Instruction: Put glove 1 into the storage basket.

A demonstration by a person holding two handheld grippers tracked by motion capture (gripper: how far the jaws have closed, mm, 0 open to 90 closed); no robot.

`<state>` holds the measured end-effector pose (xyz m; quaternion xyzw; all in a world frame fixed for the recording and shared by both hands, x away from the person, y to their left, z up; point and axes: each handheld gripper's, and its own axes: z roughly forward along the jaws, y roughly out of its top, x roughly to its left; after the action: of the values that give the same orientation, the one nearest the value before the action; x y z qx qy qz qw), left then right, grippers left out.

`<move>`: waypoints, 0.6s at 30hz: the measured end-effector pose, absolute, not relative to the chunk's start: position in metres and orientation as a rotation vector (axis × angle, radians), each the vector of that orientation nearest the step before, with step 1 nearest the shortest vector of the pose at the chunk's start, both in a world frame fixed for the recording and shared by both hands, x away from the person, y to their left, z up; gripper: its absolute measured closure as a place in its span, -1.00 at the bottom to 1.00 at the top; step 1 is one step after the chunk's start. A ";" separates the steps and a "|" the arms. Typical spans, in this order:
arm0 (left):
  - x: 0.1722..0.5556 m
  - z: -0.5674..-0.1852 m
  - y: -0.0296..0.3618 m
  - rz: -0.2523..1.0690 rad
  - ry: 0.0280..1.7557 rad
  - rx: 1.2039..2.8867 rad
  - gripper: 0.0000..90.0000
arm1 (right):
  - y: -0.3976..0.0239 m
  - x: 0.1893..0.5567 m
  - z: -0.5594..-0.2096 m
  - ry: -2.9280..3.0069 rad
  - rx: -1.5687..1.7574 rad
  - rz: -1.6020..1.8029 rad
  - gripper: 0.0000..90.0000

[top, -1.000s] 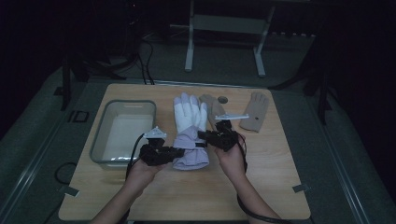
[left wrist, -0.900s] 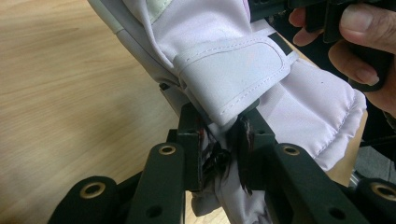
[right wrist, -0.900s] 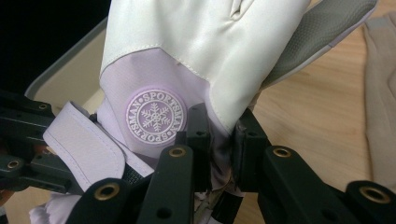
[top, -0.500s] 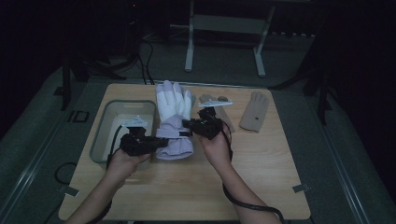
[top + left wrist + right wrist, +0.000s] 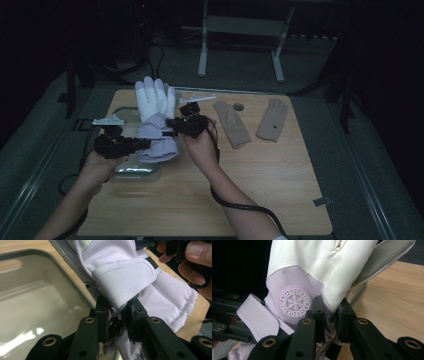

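Wooden table (image 5: 260,180), dim room. 2 handheld grippers share 1 white and lilac ski glove (image 5: 156,117), lifted off the table above the near right edge of a grey tub (image 5: 131,170) at the table's left side.

Left gripper (image 5: 142,144): jaws clamped on the glove's cuff, just under the wrist strap (image 5: 125,281); fabric bunched between them in the left gripper view.

Right gripper (image 5: 171,127): jaws pinched on the glove's side edge beside a round snowflake badge (image 5: 295,302) reading SPORTSMAN.

Glove fingers point away from the person, cuff hangs toward them.

2 tan gloves (image 5: 232,124) (image 5: 272,119) lie flat on the table to the right, near each other, not touching, well apart from the held glove.
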<state>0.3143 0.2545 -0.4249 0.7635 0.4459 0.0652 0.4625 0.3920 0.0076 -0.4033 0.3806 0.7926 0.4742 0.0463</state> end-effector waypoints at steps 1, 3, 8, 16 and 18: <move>0.314 -0.424 0.261 0.165 1.103 1.877 0.66 | 0.014 0.393 -0.403 2.423 1.155 1.454 0.76; 0.311 -0.424 0.273 0.170 1.120 1.871 0.66 | 0.028 0.394 -0.403 2.438 1.136 1.453 0.76; 0.306 -0.432 0.302 0.165 1.158 1.860 0.66 | 0.059 0.396 -0.409 2.483 1.091 1.459 0.76; 0.315 -0.466 0.316 0.086 1.261 1.895 0.66 | 0.085 0.404 -0.448 2.558 1.154 1.384 0.76; 0.319 -0.475 0.316 0.069 1.277 1.907 0.66 | 0.088 0.408 -0.459 2.572 1.176 1.353 0.76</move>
<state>0.3194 0.3164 -0.4755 0.7575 0.5072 0.0273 0.4101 0.4079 0.0879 -0.4593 0.3751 0.8204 0.4316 0.0035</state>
